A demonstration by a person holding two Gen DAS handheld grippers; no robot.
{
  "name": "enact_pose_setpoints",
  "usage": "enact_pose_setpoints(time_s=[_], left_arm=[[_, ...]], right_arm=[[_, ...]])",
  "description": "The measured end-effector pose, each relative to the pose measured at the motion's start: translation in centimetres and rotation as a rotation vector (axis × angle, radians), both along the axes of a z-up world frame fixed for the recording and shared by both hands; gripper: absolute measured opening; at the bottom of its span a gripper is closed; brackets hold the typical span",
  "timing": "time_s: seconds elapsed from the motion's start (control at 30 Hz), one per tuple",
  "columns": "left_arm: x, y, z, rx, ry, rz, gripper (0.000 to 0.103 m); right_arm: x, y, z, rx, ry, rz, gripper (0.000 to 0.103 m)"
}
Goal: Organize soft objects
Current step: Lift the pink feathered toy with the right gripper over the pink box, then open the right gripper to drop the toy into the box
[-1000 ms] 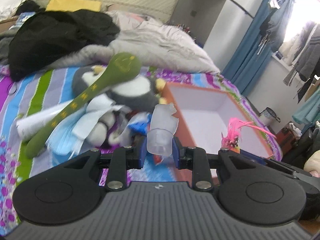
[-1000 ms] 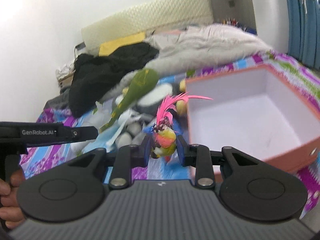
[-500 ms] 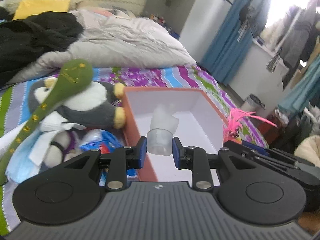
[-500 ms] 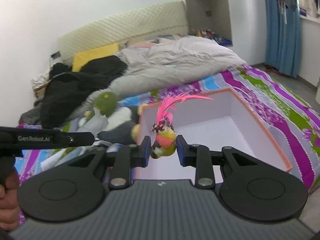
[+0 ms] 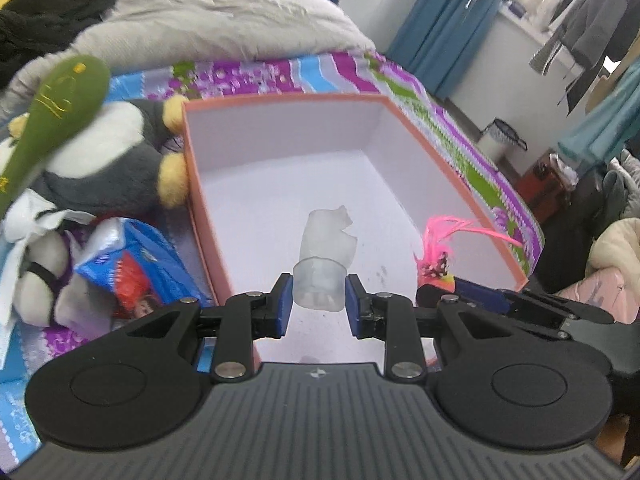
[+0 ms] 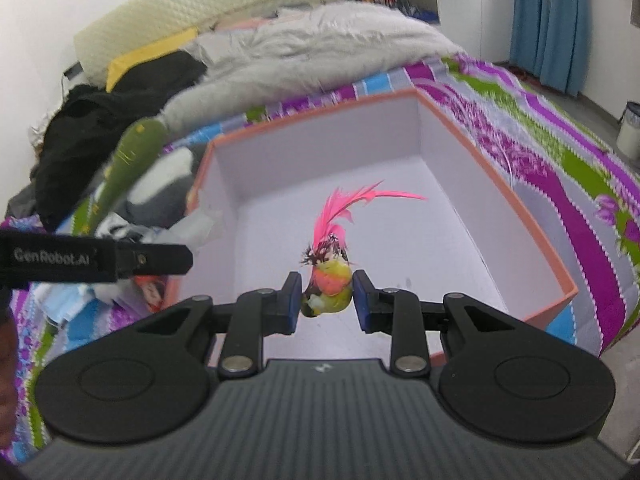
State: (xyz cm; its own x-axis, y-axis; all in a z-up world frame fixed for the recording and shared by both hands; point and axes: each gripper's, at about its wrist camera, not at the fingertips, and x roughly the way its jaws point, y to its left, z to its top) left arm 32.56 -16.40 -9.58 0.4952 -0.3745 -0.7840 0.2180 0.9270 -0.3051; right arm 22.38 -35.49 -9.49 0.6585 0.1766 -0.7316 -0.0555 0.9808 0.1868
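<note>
My left gripper (image 5: 318,304) is shut on a translucent soft piece (image 5: 325,254) and holds it over the open orange box (image 5: 280,100) with a white inside. My right gripper (image 6: 326,302) is shut on a small yellow-orange toy with pink feathers (image 6: 330,280), also over the box (image 6: 532,216). The feather toy shows at the right in the left wrist view (image 5: 438,264). The box inside looks bare.
Left of the box lie a grey and white plush penguin (image 5: 108,160), a green plush stick (image 5: 48,120), a blue snack packet (image 5: 136,264) and white tissue (image 5: 28,224). A grey duvet (image 5: 224,8) and black clothes (image 6: 108,108) lie behind. The striped bedspread (image 6: 560,168) ends at the right.
Both grippers have moved forward and lower over the box, each still holding its object. The box now fills the middle of both views.
</note>
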Motion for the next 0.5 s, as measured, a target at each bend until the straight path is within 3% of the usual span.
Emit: enact_pose_setpoints(time_s=[0.23, 0.3, 0.37, 0.43, 0.5], left_arm=[[2.0, -1.9, -2.3, 0.034, 0.05, -0.028, 0.033], [2.2, -2.3, -2.7, 0.04, 0.055, -0.03, 0.039], [2.4, -2.5, -2.9, 0.043, 0.056, -0.036, 0.042], [2.4, -2.8, -2.8, 0.048, 0.052, -0.042, 0.044], [2.2, -2.9, -2.4, 0.05, 0.041, -0.047, 0.044]], right_arm=[[1.1, -1.0, -2.7, 0.023, 0.058, -0.009, 0.032], [1.2, -1.0, -3.1, 0.018, 0.066, -0.009, 0.032], [1.4, -0.8, -3.0, -0.003, 0.068, 0.002, 0.036], [1.4, -0.9, -3.0, -0.001, 0.065, 0.002, 0.047], [1.1, -0.9, -2.7, 0.004, 0.06, -0.011, 0.05]])
